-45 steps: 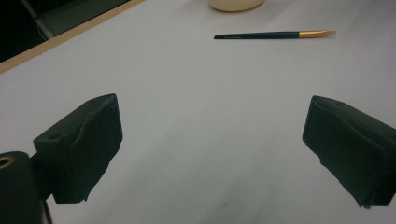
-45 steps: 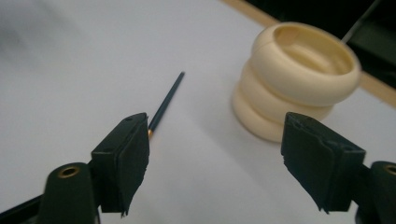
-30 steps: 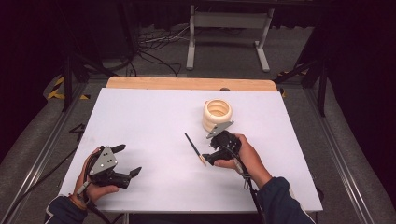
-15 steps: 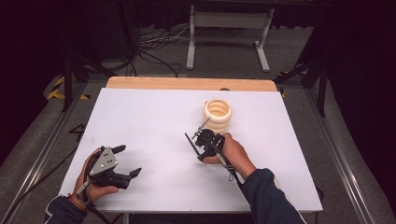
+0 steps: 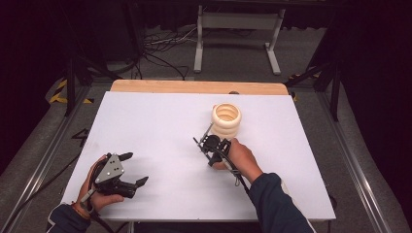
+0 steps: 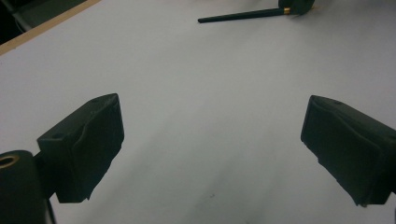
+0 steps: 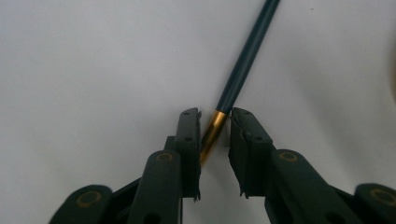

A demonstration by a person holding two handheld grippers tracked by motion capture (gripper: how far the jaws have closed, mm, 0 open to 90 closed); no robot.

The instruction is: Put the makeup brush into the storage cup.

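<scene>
A thin dark stick [image 7: 245, 60] with a gold band is held at that band between the jaws of my right gripper [image 7: 215, 116], which is shut on it. In the high view the right gripper [image 5: 208, 144] is at mid-table. The stick [image 5: 209, 131] runs from it toward a cream ribbed holder [image 5: 226, 119] just behind. My left gripper [image 5: 136, 168] rests near the front left of the white table [image 5: 155, 116], open. Its jaws [image 6: 212, 140] stand wide apart with nothing between them. Far ahead of them lies the stick [image 6: 243, 14].
A wooden strip [image 5: 194, 87] borders the table's far edge. Metal rails run along both sides, and a white stand [image 5: 235, 29] and cables lie on the floor beyond. The cream holder stands upright right of centre.
My right gripper moved left onto the stick and shut on its gold band. The stick has swung from lying slanted on the table to pointing at the holder. The left gripper stayed put.
</scene>
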